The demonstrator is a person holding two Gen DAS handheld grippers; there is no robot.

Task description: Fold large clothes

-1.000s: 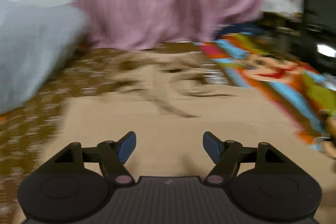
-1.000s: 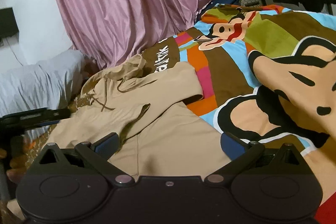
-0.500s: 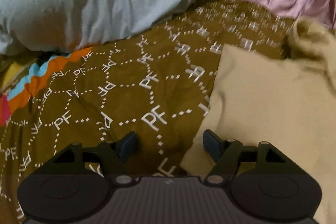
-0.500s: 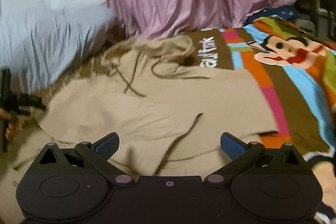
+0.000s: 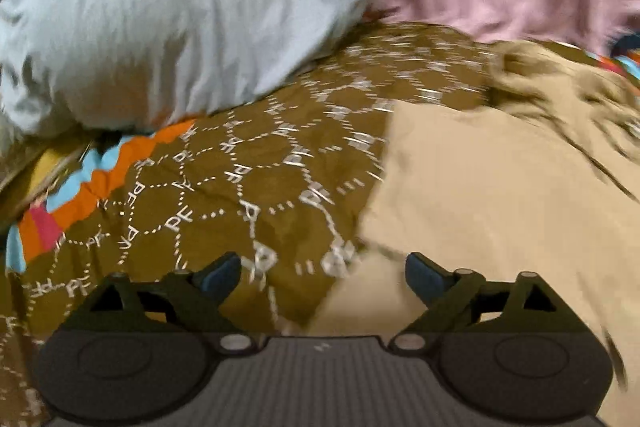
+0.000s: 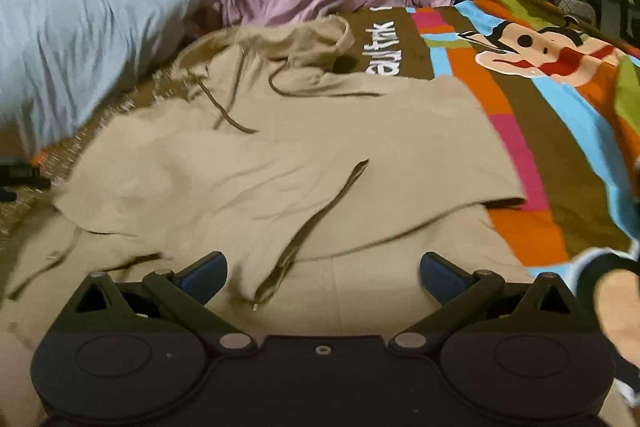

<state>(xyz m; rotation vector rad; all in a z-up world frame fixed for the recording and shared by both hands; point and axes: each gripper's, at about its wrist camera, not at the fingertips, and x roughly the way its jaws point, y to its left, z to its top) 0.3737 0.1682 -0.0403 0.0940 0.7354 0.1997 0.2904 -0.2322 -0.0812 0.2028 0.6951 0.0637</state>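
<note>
With both our left gripper (image 5: 323, 269) and right gripper (image 6: 323, 273) empty, fingers apart, over the tan hoodie (image 6: 280, 163) spread near the bed's (image 5: 224, 187) pillow end, we should pinch its side edge cleanly and fold inward without bunching.

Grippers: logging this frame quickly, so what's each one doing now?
Left gripper: open, holding nothing.
Right gripper: open, empty, above the beige hoodie.
</note>
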